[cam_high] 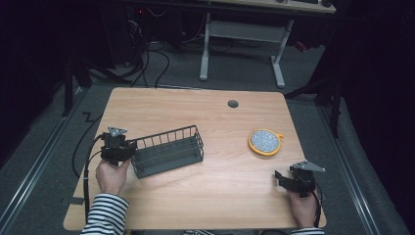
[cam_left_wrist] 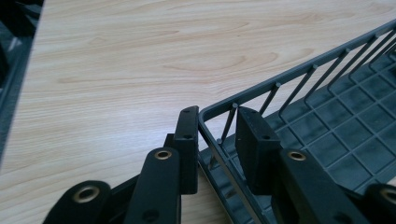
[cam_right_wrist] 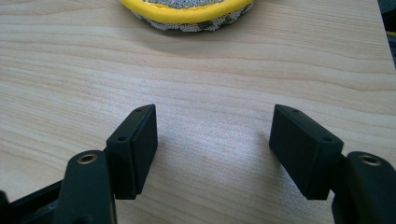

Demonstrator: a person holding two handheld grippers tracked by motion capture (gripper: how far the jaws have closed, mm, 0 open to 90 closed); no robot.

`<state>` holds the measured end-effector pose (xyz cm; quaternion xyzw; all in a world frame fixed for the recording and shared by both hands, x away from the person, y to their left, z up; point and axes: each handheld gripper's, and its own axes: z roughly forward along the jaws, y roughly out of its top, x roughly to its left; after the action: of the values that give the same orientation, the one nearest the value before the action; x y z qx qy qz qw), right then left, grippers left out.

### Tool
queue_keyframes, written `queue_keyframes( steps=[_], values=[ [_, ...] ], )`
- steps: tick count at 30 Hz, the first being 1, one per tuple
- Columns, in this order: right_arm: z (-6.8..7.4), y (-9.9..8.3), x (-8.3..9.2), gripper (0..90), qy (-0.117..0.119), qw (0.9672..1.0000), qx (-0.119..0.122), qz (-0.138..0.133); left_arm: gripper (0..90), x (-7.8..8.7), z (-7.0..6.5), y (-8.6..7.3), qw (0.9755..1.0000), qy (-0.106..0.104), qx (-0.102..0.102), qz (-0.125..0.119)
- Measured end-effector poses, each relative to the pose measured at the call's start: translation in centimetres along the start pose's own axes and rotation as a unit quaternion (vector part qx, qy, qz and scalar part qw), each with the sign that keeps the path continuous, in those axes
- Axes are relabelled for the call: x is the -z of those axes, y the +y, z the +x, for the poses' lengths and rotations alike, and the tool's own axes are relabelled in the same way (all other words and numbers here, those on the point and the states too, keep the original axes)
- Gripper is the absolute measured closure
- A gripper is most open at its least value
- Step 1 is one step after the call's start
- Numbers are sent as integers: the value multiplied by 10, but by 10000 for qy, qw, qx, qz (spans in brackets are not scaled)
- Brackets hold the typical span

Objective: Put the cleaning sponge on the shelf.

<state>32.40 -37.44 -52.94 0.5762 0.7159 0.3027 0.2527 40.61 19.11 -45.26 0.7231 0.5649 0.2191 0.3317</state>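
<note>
Trouble could come if the left gripper (cam_left_wrist: pixel 215 140), its jaws straddling the corner rim of the wire basket (cam_high: pixel 169 151) at the table's left, slips off the thin rim, while the right gripper (cam_right_wrist: pixel 215 149) hangs spread and empty.

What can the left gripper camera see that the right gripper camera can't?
Left gripper view alone: the grey wire basket, with the left gripper straddling its corner rim, one jaw outside and one inside; there is still a gap, so whether it grips is unclear.

Right gripper view alone: the yellow-rimmed round scrubber lying ahead of the right gripper, whose jaws stand wide apart over bare wood.

Both: the light wooden table and a pair of black jaws.
</note>
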Motion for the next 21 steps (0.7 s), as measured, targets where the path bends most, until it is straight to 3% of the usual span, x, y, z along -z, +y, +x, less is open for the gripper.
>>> queue_keyframes(
  steps=[9, 21],
  values=[
    [0, 0, 0, 325, 16, 10000, 3, -9, 708, -8, -21, 5, 10000, -67, -58, -35],
    [0, 0, 0, 319, 43, 10000, 26, -13, 705, -19, -60, 11, 9993, -275, -243, -113]
  ],
)
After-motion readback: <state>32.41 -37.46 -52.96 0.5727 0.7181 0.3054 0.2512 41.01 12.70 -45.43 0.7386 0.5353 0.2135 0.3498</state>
